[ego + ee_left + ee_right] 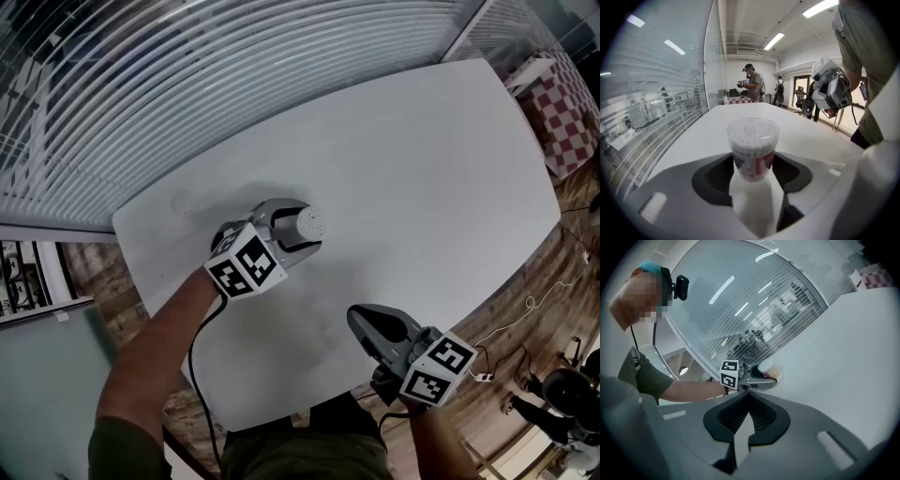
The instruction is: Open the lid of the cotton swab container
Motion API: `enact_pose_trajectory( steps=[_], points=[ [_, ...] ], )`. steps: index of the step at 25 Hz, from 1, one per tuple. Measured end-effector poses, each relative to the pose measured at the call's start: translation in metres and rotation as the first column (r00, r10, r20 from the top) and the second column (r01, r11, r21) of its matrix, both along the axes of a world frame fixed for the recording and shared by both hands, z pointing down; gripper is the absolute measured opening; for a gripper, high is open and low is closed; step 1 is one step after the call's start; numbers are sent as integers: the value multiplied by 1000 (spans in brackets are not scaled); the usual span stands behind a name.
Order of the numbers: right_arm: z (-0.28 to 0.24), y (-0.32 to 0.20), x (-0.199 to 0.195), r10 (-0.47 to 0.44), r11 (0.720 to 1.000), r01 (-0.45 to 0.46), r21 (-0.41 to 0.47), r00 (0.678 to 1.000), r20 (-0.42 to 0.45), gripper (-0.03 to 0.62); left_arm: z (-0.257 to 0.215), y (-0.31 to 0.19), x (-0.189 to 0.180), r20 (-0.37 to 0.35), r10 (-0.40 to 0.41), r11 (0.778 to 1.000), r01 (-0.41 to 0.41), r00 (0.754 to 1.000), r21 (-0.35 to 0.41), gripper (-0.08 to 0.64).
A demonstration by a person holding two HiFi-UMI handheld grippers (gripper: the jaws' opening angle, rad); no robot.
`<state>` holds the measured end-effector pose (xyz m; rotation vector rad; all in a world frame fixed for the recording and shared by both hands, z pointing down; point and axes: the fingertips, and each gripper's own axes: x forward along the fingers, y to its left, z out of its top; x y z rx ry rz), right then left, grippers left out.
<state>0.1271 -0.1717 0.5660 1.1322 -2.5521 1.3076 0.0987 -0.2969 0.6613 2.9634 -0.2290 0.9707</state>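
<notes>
We see the container (752, 150) standing on the table (422, 159), clasped at its sides by the jaws of the left gripper (298, 232). The right gripper (361, 321) hangs over the table's near edge, well apart from it, its jaws pressed together on nothing.

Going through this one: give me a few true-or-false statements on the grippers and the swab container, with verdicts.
1. The cotton swab container stands between the left gripper's jaws. True.
2. The right gripper has its jaws wide apart. False: they are together, with nothing between them.
3. The right gripper touches the container. False: it is apart from it, near the table's front edge.
4. The table is white. True.
</notes>
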Motion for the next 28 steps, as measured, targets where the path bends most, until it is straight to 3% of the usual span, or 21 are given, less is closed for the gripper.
enact_pose_trajectory(
  steps=[16,28],
  points=[
    [-66,-22,-9,4,991,-1,133,1000,-28,9,-99,14,-22,-62,-74,997,76,995,28,259],
    [-131,-25,-29,1,968,13,251,998,-55,9,-181,41,-53,-58,-92,994,95,994,58,259]
  ],
)
